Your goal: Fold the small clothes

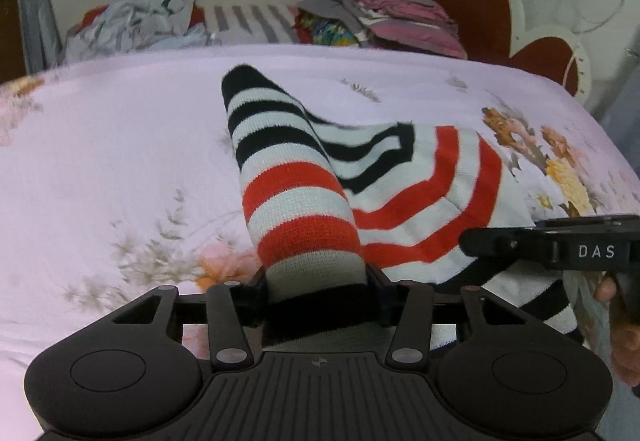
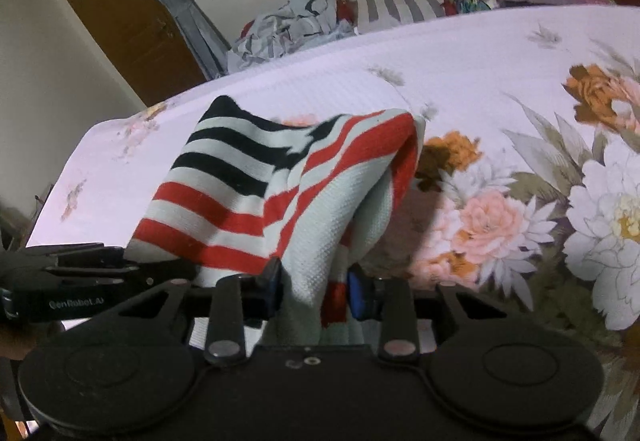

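A small knit garment with red, white and black stripes is lifted above the floral bedsheet. My left gripper is shut on its edge near a black band. My right gripper is shut on another part of the same striped garment, which drapes up and away from its fingers. The right gripper also shows at the right of the left wrist view. The left gripper shows at the left of the right wrist view.
A pile of loose clothes and a stack of folded clothes lie at the far side of the bed. A red and white headboard stands at the right. A brown door is at the left.
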The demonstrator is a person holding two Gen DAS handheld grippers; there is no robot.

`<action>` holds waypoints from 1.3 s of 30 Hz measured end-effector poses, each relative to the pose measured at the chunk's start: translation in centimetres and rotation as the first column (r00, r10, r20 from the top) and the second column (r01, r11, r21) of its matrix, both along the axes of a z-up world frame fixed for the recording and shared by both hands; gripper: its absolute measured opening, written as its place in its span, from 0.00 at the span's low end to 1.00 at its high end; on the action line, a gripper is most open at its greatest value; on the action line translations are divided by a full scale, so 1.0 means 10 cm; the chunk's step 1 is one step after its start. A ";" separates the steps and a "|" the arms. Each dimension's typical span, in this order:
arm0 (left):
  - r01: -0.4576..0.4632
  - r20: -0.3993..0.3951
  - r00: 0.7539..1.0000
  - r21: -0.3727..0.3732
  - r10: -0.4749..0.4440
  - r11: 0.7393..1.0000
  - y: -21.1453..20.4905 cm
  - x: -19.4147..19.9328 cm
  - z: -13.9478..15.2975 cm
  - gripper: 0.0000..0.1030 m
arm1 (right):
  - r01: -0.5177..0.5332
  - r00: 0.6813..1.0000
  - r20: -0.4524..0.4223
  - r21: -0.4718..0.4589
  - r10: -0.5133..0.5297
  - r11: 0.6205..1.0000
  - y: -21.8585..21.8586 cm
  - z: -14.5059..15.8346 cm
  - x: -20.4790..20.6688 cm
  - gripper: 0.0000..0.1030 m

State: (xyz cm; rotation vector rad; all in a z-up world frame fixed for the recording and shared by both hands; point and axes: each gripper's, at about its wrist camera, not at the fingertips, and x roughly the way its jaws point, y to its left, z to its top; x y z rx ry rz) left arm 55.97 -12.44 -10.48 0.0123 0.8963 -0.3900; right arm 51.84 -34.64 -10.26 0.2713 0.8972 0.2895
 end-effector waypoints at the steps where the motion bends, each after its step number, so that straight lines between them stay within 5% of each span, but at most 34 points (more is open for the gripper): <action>1: 0.006 0.006 1.000 0.000 -0.006 1.000 0.06 -0.03 0.03 0.46 | -0.003 1.000 0.004 -0.009 0.003 1.000 0.08 0.03 -0.01 0.31; 12: -0.073 0.046 0.996 -0.020 0.074 0.997 1.54 -0.26 0.17 0.46 | -0.098 0.994 0.042 -0.036 0.099 0.995 1.50 0.19 0.03 0.31; 21: -0.139 0.029 0.990 -0.024 0.139 0.990 2.64 -0.17 0.01 0.46 | -0.141 0.989 0.038 -0.033 0.142 0.989 2.59 0.02 0.32 0.31; 26: -0.133 -0.010 0.991 -0.052 0.133 0.990 2.83 0.01 -0.25 0.47 | -0.093 0.996 0.005 -0.042 0.093 0.995 2.69 -0.18 0.46 0.31; 31: -0.201 -0.090 0.978 -0.193 0.187 0.960 3.08 0.04 -0.60 0.69 | 0.015 0.996 -0.091 0.028 -0.013 0.999 2.47 -0.48 0.46 0.31; 33: -0.197 -0.081 0.980 -0.228 0.183 0.953 3.13 0.01 -0.70 0.70 | 0.038 0.995 -0.097 0.054 -0.032 0.998 2.44 -0.54 0.45 0.31; 39: -0.167 -0.070 0.985 -0.205 0.156 0.964 3.15 0.04 -0.62 0.71 | 0.039 0.994 -0.102 0.036 -0.035 0.999 2.47 -0.53 0.44 0.33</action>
